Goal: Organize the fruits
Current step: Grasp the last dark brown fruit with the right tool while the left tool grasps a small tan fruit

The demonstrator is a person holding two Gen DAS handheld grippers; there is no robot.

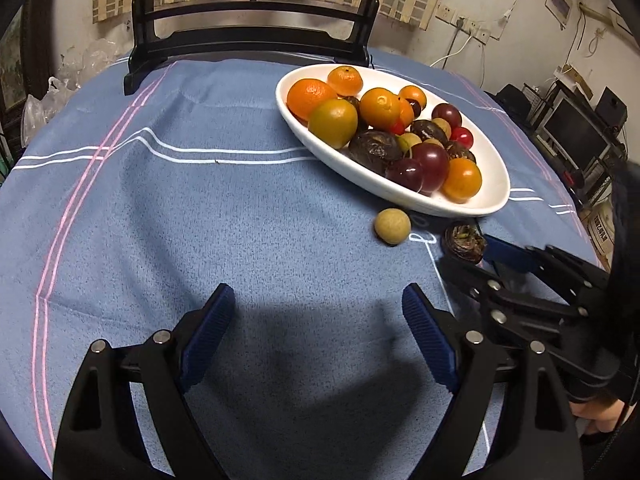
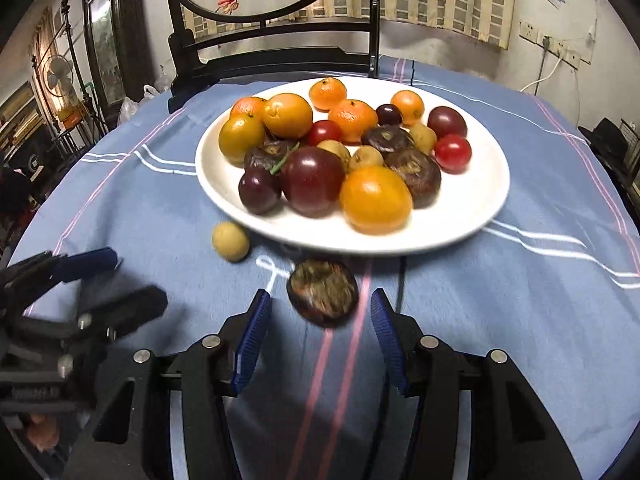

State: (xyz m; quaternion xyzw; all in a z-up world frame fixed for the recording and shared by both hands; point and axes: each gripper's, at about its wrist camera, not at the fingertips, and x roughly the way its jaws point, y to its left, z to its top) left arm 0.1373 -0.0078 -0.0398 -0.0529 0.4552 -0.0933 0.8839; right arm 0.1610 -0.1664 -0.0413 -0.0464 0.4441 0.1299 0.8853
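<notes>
the fingers (image 2: 256, 340) of the right gripper (image 2: 318, 312) stand apart on either side of a dark brown water chestnut (image 2: 323, 293) that lies on the blue cloth (image 2: 520, 320). a gap shows between each blue pad and the fruit, so nothing is clamped yet; the jaws look set to straddle it for a pinch across its widest part. the chestnut sits just near of the white plate (image 2: 472, 216), close to its rim but off it, which is likely why this hand has gone for it: it is one of two strays.

the other stray, a small tan longan (image 2: 230, 241), rests on the cloth to the left of the chestnut, also just beside the plate's near edge. in the left wrist view it lies well ahead of the left gripper (image 1: 318, 300), whose fingers are spread wide over bare cloth and hold nothing. that hand seems to be waiting its turn, or lining up on the longan.

the plate already carries the heap: oranges, dark plums, cherry tomatoes, more chestnuts and longans, piled toward the middle. there is free white rim on the near right, a likely spot for setting the chestnut down without knocking the round fruit loose.
</notes>
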